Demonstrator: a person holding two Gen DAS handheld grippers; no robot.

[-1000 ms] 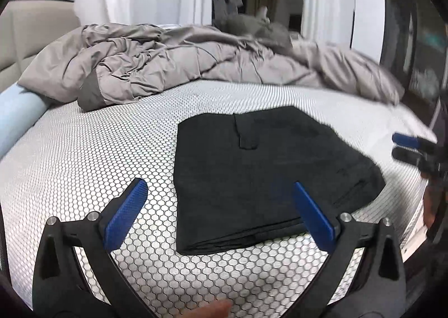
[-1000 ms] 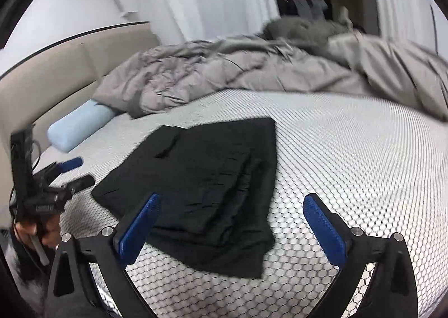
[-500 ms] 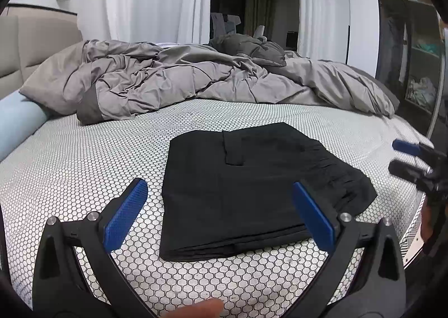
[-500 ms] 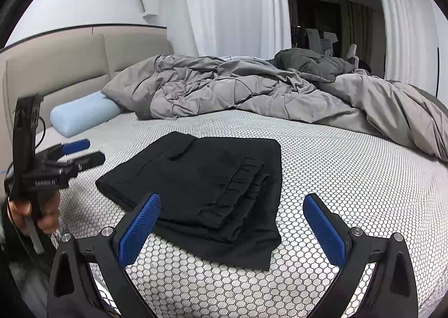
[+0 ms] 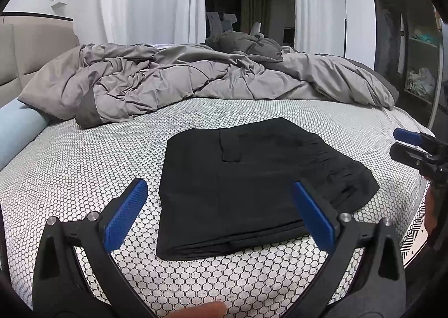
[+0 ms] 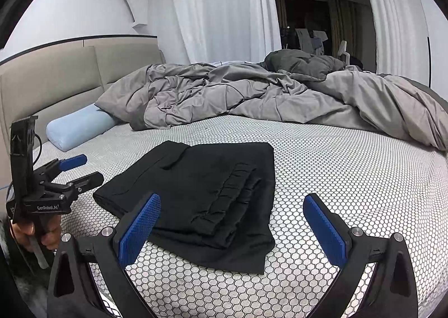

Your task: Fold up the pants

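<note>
progress: black pants (image 5: pixel 252 186) lie folded into a compact stack, near the front edge of the honeycomb-patterned mattress (image 5: pixel 84 155) | left gripper (image 5: pixel 221 211): spread wide, empty, off the cloth | right gripper (image 6: pixel 232 222): spread wide, empty, off the cloth | left to do: apparently nothing, perhaps squaring the uneven waistband-side layers

Matt black cloth pants (image 5: pixel 252 178) (sheet (image 5: pixel 84 164) honeycomb-printed).

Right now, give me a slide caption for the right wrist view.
Folded black pants lie on the bed; both grippers, right and left, open and clear.
</note>
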